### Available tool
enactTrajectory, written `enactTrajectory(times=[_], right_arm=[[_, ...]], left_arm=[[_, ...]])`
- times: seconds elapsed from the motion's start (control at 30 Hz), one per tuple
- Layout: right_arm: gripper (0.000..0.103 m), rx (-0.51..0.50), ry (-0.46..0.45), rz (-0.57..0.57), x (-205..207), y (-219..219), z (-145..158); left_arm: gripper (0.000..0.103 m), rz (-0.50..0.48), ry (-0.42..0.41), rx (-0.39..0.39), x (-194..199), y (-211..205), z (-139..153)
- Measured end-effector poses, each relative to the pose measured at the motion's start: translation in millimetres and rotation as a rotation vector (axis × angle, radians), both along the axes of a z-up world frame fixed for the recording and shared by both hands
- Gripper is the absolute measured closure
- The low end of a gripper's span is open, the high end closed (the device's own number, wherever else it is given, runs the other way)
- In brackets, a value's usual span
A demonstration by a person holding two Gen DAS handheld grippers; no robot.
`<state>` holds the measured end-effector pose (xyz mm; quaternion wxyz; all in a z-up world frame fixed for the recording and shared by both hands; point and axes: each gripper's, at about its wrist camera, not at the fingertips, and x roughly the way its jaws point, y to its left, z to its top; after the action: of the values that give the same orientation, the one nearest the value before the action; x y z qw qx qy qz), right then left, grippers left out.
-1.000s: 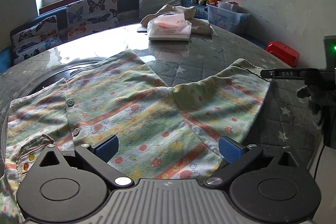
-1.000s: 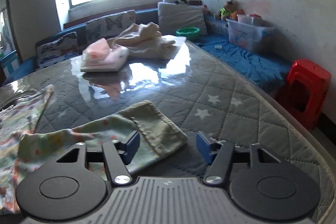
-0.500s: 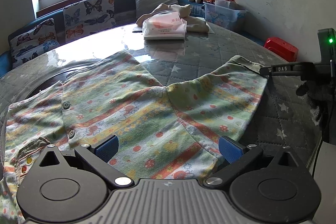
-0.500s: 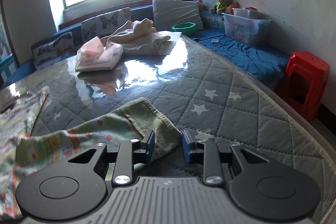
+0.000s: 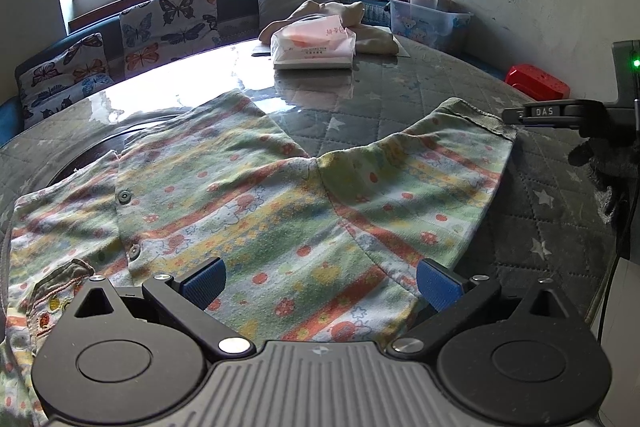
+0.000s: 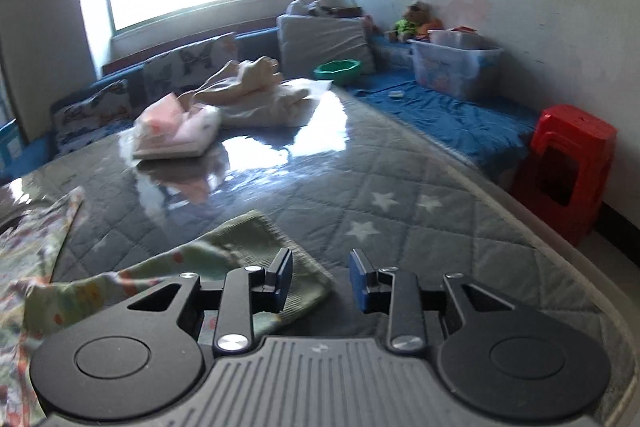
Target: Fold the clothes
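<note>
Right wrist view: the right gripper (image 6: 320,267) is held low over the sleeve cuff (image 6: 256,247) of a small flowered shirt (image 5: 248,211). Its jaws have just been closing and are now part way shut, with a gap left. The corner of the cuff is seen between them, close to the left finger, but it is not squeezed yet. The sleeve runs away from the fingers to the left, toward the shirt body.

The shirt is spread flat on the quilted table (image 5: 400,99), buttons up, with its long side laid across from left to right. The left gripper (image 5: 320,279) is held wide open above the near edge of the shirt, and nothing is pinched in it. The cuff is nearest to the right hand, so the sleeve fold is likely to be started there.

A tissue pack (image 5: 312,47) and a beige cloth pile (image 5: 372,35) are set well apart at the far side of the table. A red stool (image 6: 568,155) is down on the floor. Nothing is seen in the way of the sleeve.
</note>
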<state>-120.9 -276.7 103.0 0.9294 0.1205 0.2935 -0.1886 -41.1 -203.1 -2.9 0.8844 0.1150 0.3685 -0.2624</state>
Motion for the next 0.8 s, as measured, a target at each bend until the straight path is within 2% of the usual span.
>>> enactTrajectory(times=[0.2,0.33,0.43,0.63,0.8], right_arm=[[0.073,0.004,0.034,0.027,4,3,-7],[0.092,0.046,0.028,0.055,4,1,-4],[0.095,0.092,0.003,0.060,2,-1,0],[0.095,0.212,-0.119,0.130,-11,6,38],[0.096,0.258,-0.192,0.269,-8,35,80]], left_arm=[[0.000,0.003,-0.001,0.000,-1,2,1],[0.000,0.006,0.000,-0.001,-1,1,1],[0.000,0.011,-0.006,-0.004,-1,5,3],[0.000,0.045,-0.022,-0.023,2,21,11],[0.000,0.075,-0.032,-0.043,1,41,16]])
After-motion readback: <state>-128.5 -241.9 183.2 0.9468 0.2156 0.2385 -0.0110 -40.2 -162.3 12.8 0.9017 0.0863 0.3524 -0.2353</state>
